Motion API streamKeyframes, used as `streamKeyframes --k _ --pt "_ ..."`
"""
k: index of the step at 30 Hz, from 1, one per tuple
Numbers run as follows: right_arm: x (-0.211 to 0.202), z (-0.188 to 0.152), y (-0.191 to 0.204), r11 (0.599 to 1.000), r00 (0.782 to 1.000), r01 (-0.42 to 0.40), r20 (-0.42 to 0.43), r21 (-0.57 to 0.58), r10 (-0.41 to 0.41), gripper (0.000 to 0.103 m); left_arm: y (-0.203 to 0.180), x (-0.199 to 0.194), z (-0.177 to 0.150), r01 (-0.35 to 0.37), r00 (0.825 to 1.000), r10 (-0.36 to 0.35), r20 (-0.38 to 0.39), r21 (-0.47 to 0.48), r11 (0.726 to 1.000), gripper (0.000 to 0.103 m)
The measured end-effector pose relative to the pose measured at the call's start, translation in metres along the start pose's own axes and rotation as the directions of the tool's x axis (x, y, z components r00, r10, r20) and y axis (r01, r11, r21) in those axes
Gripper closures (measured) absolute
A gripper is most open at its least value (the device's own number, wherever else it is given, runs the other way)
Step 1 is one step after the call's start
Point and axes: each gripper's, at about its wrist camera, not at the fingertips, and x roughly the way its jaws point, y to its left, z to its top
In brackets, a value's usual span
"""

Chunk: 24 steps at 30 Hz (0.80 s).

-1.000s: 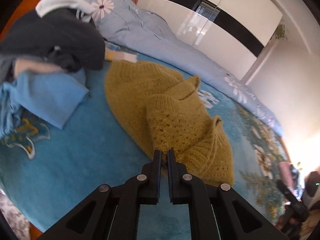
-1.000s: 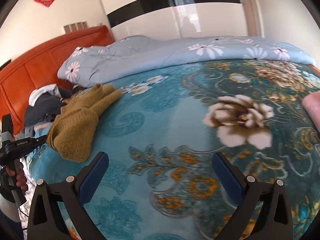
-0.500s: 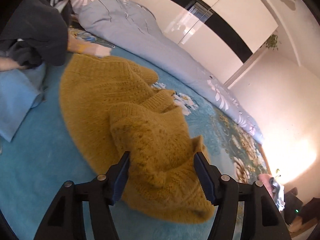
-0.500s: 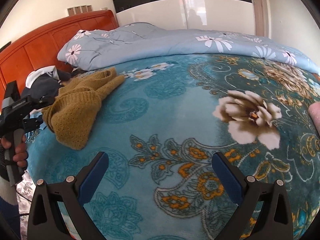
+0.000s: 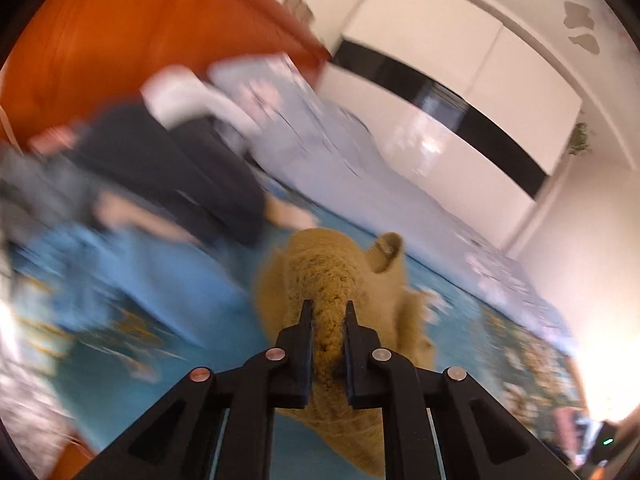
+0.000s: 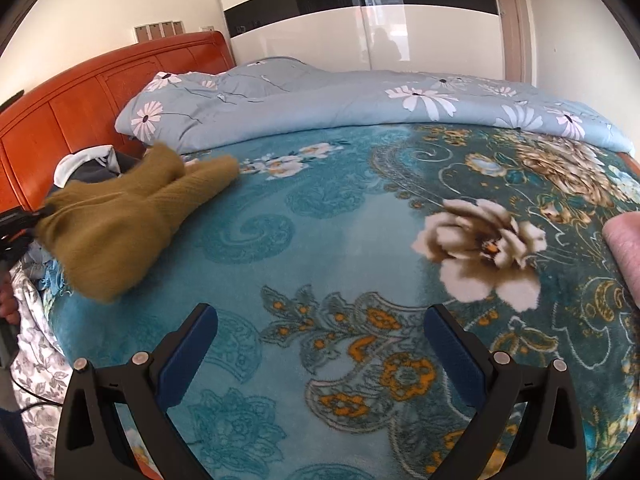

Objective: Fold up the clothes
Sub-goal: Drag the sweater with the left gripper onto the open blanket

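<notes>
A mustard knitted sweater (image 5: 340,272) lies bunched on the teal flowered blanket (image 6: 340,220) near the bed's left side. My left gripper (image 5: 326,308) has a thick fold of it between its pads; the jaws are closing and press on the knit, and that end is raised off the blanket. The left wrist view is blurred by motion. In the right wrist view the sweater (image 6: 116,220) hangs lifted at the far left, its sleeves trailing toward the quilt. My right gripper (image 6: 320,316) hovers open over the blanket's middle with nothing between its fingers.
A heap of dark and white clothes (image 5: 180,168) and a light blue garment (image 5: 160,272) lie by the orange headboard (image 6: 100,92). A pale blue daisy quilt (image 6: 320,100) runs along the far side. A pink cloth (image 6: 624,248) lies at the right edge.
The left gripper opened, went over the sweater's near fold, closed on it and rose, pulling the knit up. The right gripper stayed open and barely moved.
</notes>
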Motion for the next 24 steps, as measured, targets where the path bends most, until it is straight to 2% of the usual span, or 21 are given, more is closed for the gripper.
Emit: streamKeyframes --k 2,5,7,10,16,18,22,24 --pt "0.005 0.001 0.009 1.0 1.0 -0.015 -0.009 -0.016 0.015 0.0 0.025 -0.021 -0.001 -0.083 0.996 0.082 0.037 0.006 0.997 0.091" --pt "0.017 0.01 0.032 0.996 0.998 -0.061 -0.029 -0.06 0.059 0.0 0.067 -0.029 -0.014 -0.145 0.989 0.145 0.018 -0.034 0.989 0.091" --pt "0.025 0.017 0.051 0.991 0.995 -0.097 -0.042 -0.095 0.093 0.0 0.091 -0.023 -0.03 -0.145 0.989 0.143 -0.034 -0.075 0.987 0.09" --pt "0.035 0.039 0.096 0.964 0.986 -0.169 -0.034 -0.206 0.166 0.0 0.102 -0.006 -0.048 -0.131 0.988 0.122 -0.097 -0.093 0.987 0.09" --pt "0.053 0.094 0.194 0.859 0.939 -0.326 -0.028 -0.394 0.343 0.0 0.104 0.023 -0.066 -0.085 0.984 0.064 -0.167 -0.12 0.989 0.086" --pt "0.066 0.107 0.231 0.815 0.927 -0.352 -0.049 -0.46 0.373 0.0 0.105 0.03 -0.068 -0.076 0.982 0.053 -0.184 -0.123 0.989 0.084" --pt "0.11 0.12 0.305 0.722 0.904 -0.411 -0.147 -0.556 0.401 0.0 0.113 0.032 -0.069 -0.05 0.976 0.017 -0.215 -0.148 0.988 0.081" --pt "0.131 0.122 0.338 0.695 0.897 -0.43 -0.188 -0.576 0.399 0.0 0.117 0.031 -0.07 -0.039 0.973 0.002 -0.23 -0.158 0.987 0.077"
